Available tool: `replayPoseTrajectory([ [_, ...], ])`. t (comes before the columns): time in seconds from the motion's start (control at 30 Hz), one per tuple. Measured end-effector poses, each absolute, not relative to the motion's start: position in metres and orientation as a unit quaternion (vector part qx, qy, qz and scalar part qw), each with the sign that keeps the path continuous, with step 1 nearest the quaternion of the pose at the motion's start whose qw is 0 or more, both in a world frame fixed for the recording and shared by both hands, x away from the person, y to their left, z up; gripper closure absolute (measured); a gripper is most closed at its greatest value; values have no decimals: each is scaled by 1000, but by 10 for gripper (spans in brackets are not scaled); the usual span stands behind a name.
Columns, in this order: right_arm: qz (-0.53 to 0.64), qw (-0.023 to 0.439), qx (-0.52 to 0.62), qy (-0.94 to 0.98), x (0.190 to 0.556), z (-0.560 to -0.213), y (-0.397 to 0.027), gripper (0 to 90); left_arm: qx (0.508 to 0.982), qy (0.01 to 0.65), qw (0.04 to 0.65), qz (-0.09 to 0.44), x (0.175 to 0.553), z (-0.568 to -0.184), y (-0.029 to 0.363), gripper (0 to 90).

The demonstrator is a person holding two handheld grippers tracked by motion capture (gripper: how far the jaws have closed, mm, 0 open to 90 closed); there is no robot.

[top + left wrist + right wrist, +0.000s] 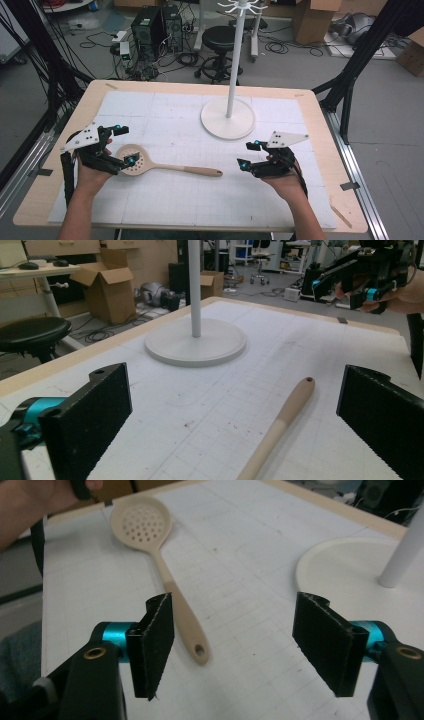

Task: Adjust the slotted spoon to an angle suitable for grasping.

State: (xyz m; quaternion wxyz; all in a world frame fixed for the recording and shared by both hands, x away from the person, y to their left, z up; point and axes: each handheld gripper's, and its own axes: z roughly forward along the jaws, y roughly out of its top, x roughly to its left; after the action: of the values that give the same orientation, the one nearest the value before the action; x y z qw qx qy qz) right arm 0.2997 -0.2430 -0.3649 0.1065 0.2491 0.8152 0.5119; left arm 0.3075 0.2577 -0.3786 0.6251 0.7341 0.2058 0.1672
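A beige slotted spoon (pixel 150 165) lies flat on the white gridded mat (pixel 175 120), its round bowl to the left and its handle pointing right. My left gripper (pixel 125 145) hangs over the bowl end, open; in the left gripper view the handle (pixel 280 422) runs out between the wide-apart jaws of the left gripper (pixel 235 415) without touching them. My right gripper (pixel 248 154) is held just right of the handle's tip, apart from it and open. In the right gripper view the spoon (pixel 165 575) lies ahead of the right gripper (pixel 240 645), whose jaws have nothing between them.
A white hanging stand with a round base (pixel 227 122) and a tall pole stands on the mat behind the right gripper. The wooden table (pixel 320 125) borders the mat on all sides. A stool (pixel 220 37), computer towers and cardboard boxes stand on the floor beyond.
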Motion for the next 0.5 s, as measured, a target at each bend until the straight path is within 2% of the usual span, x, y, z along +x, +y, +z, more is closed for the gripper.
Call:
replayPoseTrajectory([
  [0.5,556,124,263,779,295,-367,-264,208,742,198,622,156,308,-380,252,16],
])
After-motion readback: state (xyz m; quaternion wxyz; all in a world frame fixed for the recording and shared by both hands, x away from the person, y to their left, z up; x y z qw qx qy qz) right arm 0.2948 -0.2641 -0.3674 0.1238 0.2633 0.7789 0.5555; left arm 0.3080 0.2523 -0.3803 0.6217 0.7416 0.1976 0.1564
